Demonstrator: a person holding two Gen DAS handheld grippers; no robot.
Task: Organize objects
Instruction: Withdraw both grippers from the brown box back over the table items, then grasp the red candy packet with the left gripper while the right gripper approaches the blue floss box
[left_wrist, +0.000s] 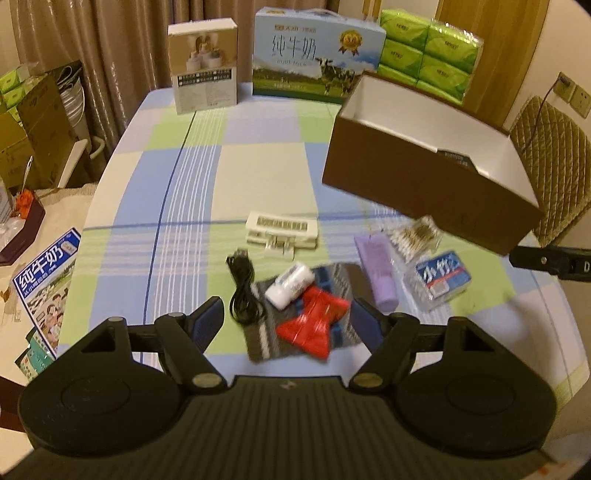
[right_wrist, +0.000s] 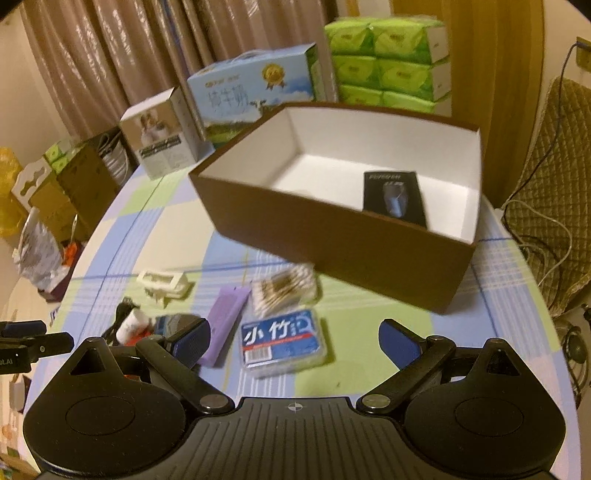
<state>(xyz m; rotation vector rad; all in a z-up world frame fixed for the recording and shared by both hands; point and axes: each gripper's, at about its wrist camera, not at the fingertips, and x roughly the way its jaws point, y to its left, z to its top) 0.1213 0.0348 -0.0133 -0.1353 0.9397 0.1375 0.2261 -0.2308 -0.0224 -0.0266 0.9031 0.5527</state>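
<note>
A brown box (right_wrist: 332, 236) with a white inside stands open on the checked tablecloth; a black packet (right_wrist: 393, 195) lies in it. Loose items lie in front of the brown box (left_wrist: 424, 184): a red wrapper (left_wrist: 314, 325), a white roll (left_wrist: 290, 284), a grey cloth (left_wrist: 266, 332), a black cable (left_wrist: 242, 291), a cream plug strip (left_wrist: 282, 230), a purple tube (left_wrist: 378, 273), cotton swabs (left_wrist: 417, 234) and a blue-labelled clear case (right_wrist: 282, 341). My left gripper (left_wrist: 291, 325) is open above the red wrapper. My right gripper (right_wrist: 295, 339) is open above the clear case.
At the table's far edge stand a white carton (left_wrist: 205, 70), a milk carton (left_wrist: 314, 55) and stacked green tissue packs (left_wrist: 428, 51). A quilted chair (left_wrist: 554, 162) is at the right. Cardboard boxes (left_wrist: 26, 122) and a milk leaflet (left_wrist: 44, 288) lie to the left.
</note>
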